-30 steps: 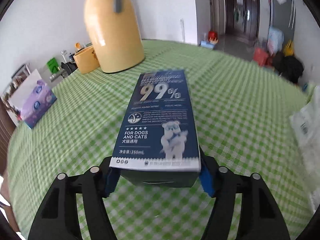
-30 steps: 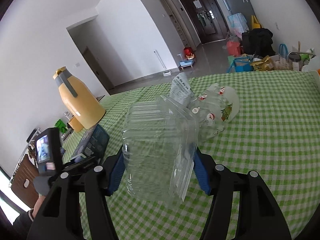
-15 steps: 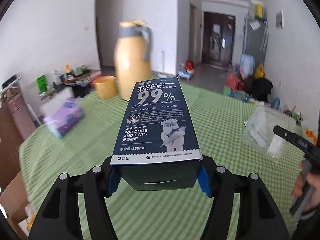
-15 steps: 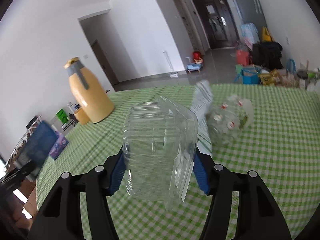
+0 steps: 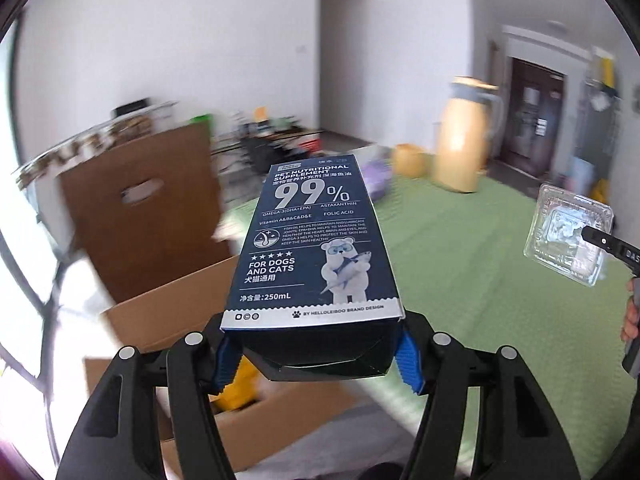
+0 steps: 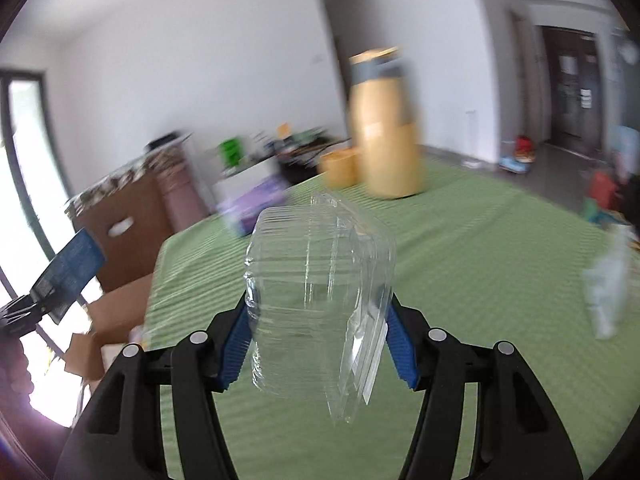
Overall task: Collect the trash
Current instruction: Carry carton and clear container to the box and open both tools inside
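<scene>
My left gripper (image 5: 316, 354) is shut on a dark blue pet supplement box (image 5: 312, 240) and holds it in the air over an open cardboard box (image 5: 168, 320) beside the table. The blue box also shows at the left of the right wrist view (image 6: 66, 276). My right gripper (image 6: 318, 354) is shut on a clear plastic clamshell container (image 6: 316, 308), held above the green checked tablecloth (image 6: 480, 300). The clamshell also shows at the right of the left wrist view (image 5: 568, 236).
A yellow thermos jug (image 6: 384, 132) and a small yellow cup (image 6: 338, 168) stand at the table's far side. A purple tissue pack (image 6: 256, 204) lies near the table's left edge. A clear bag (image 6: 608, 288) lies at the right. The cardboard box holds something yellow (image 5: 236, 396).
Both grippers have swung left with their loads. The blue box has moved off the table to above the open cardboard box. The clamshell has moved towards the table's left edge.
</scene>
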A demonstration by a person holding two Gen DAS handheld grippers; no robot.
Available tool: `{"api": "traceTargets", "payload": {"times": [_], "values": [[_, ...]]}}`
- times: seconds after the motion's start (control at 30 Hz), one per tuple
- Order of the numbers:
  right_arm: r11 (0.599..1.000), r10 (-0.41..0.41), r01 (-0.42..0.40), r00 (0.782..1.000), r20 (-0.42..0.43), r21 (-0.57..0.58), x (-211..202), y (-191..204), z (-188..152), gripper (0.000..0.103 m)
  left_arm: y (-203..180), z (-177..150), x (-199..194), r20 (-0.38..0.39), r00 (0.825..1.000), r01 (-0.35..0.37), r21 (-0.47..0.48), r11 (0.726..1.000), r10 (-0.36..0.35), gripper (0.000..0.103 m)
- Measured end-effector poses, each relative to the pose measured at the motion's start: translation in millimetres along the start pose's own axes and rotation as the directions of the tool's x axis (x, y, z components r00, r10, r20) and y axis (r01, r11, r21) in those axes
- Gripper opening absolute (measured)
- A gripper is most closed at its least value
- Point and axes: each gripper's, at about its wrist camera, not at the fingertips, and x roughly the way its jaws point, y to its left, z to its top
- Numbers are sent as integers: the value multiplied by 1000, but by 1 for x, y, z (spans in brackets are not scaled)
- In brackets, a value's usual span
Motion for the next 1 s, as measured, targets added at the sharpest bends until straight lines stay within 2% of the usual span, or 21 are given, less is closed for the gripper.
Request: {"api": "traceTargets", "payload": {"times": [0.07, 0.17, 0.3, 0.37, 0.47, 0.5, 0.63, 0.7, 0.73, 0.8, 0.83, 0.87, 0.93, 1.0], "values": [[996, 77, -80, 995, -58, -46, 33, 52, -5, 58, 36, -13, -1, -15, 998, -63, -34, 997, 63, 60], [977, 172, -185, 977, -127, -102, 66, 119, -13, 58, 86, -31, -3, -54, 992, -120, -93, 988, 116, 60], [928, 292, -334, 927, -237, -164, 109, 214, -25, 59, 147, -65, -3, -124, 981, -169, -164, 972, 150, 60], [909, 307, -368, 909, -281, -197, 130, 248, -31, 59, 168, -81, -1, -165, 974, -188, -203, 961, 156, 60], [904, 298, -379, 891, -344, -198, 169, 289, -40, 59, 190, -96, 7, -197, 969, -195, -252, 948, 147, 60], [906, 285, -371, 889, -358, -202, 181, 300, -44, 59, 189, -95, 8, -201, 969, -195, -257, 947, 145, 60], [916, 173, -290, 910, -377, -278, 211, 330, -53, 59, 197, -96, 23, -218, 968, -183, -257, 949, 128, 60], [914, 88, -229, 918, -388, -335, 223, 341, -59, 60, 198, -96, 32, -230, 967, -166, -249, 954, 109, 61], [910, 58, -202, 927, -371, -362, 227, 346, -61, 61, 198, -94, 37, -233, 967, -163, -251, 954, 104, 61], [883, -26, -104, 963, -269, -458, 229, 354, -66, 64, 196, -94, 48, -242, 967, -148, -255, 956, 85, 61], [868, -43, -88, 967, -249, -489, 232, 358, -69, 76, 193, -94, 54, -244, 967, -138, -244, 960, 77, 61], [851, -56, -84, 967, -250, -519, 236, 363, -71, 80, 186, -94, 61, -246, 967, -127, -234, 964, 68, 61], [855, -40, -110, 960, -276, -507, 242, 360, -66, 84, 182, -95, 75, -247, 968, -88, -213, 973, 34, 61], [883, -7, -130, 957, -290, -451, 242, 351, -58, 84, 176, -95, 94, -247, 969, -26, -181, 983, -20, 61]]}}
